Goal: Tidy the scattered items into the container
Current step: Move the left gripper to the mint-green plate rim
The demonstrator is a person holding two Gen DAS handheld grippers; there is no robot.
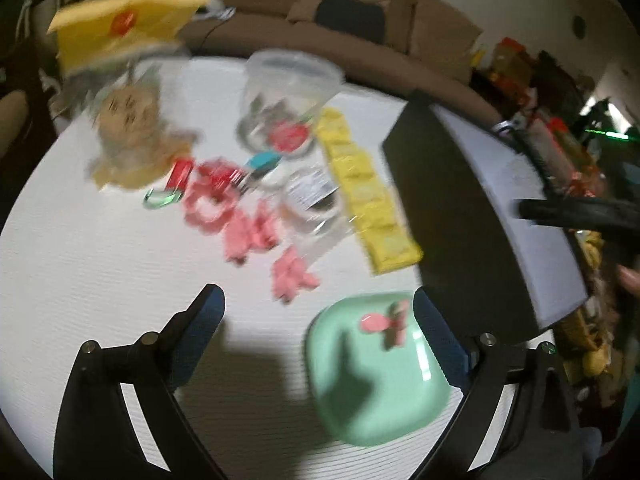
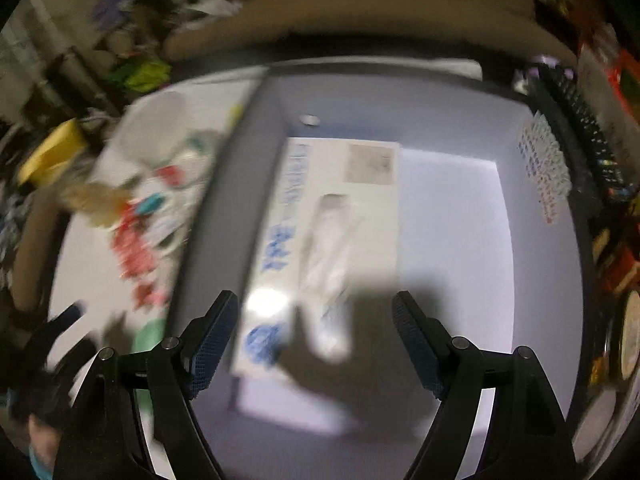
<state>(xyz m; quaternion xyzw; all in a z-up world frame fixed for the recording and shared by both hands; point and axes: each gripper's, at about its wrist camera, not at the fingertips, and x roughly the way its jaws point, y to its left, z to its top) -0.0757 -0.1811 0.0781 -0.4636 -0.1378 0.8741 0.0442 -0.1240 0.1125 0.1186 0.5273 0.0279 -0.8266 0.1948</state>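
Note:
In the left wrist view, blurred items lie scattered on a white table [image 1: 100, 260]: pink cutter shapes [image 1: 248, 232], a yellow strip of packets [image 1: 368, 200], a clear cup [image 1: 288, 88] and a small clear jar [image 1: 316, 196]. A mint green plate [image 1: 372, 392] with a pink piece [image 1: 376, 322] on it lies near my right finger. My left gripper [image 1: 316, 294] is open and holds nothing. The dark container [image 1: 460, 220] stands at the right. My right gripper [image 2: 315, 300] hangs open over the container's grey floor [image 2: 452, 208], above a white box with blue print [image 2: 280, 240] and a clear bag [image 2: 332, 248].
A yellow bag [image 1: 120, 28] and a tan fuzzy thing [image 1: 132, 128] sit at the table's far left. A brown sofa [image 1: 360, 12] runs behind the table. Cluttered goods [image 1: 560, 128] crowd the right side beyond the container. Bare table lies at the near left.

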